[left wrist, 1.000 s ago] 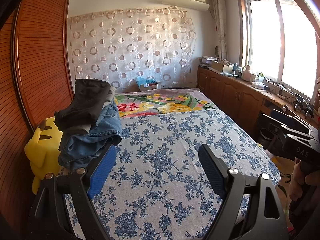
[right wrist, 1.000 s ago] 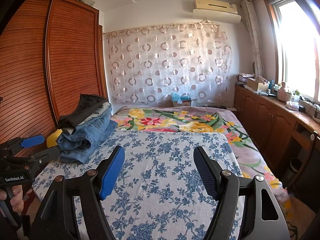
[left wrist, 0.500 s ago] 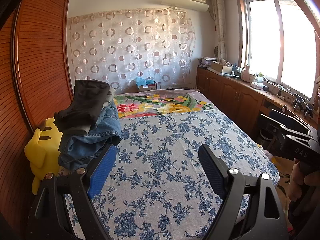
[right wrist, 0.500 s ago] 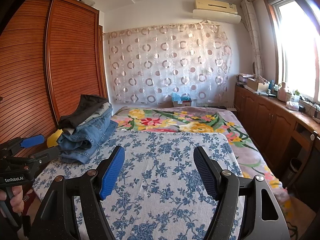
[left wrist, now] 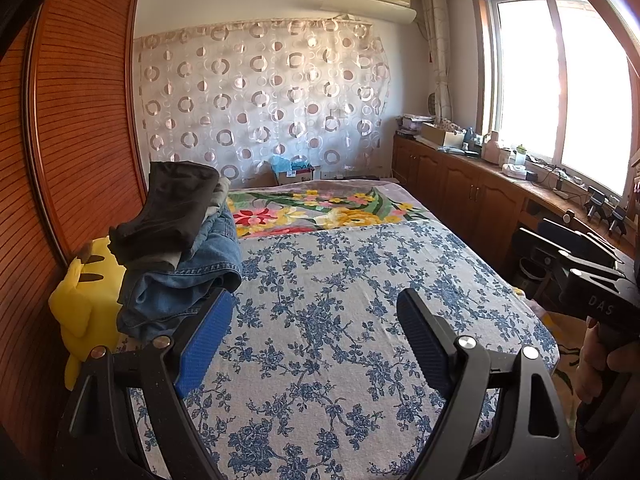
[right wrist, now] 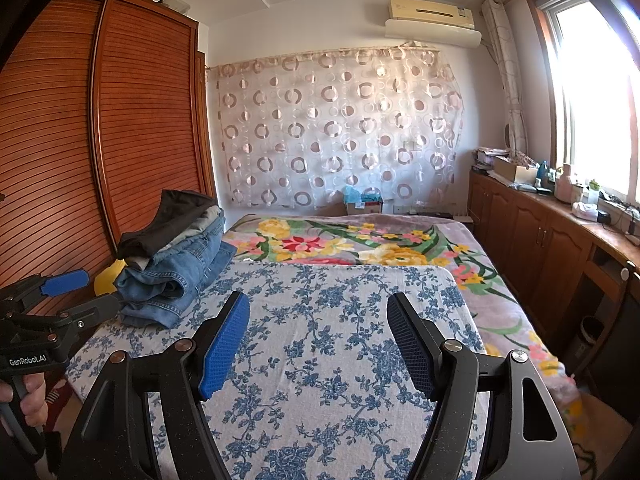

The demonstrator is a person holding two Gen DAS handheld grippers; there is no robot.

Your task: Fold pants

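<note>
Hovering wide open and empty, left gripper (left wrist: pixel 312 334) and right gripper (right wrist: pixel 318 340); stacked blue denim and dark pants (right wrist: pixel 172 268) lie left of both jaws, apparently folded — finished or waiting, unclear.

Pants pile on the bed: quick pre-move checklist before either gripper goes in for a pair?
1. Left gripper open and holding nothing: ok.
2. Right gripper open and holding nothing: ok.
3. Pants pile in view, at the bed's left edge: ok.
4. Top piece is the dark pants, with jeans below: ok.
5. Blue floral cover bare for spreading a pair: ok.
6. Pile stable if the top piece is pulled: cannot tell; it leans beside the yellow plush toy.
</note>
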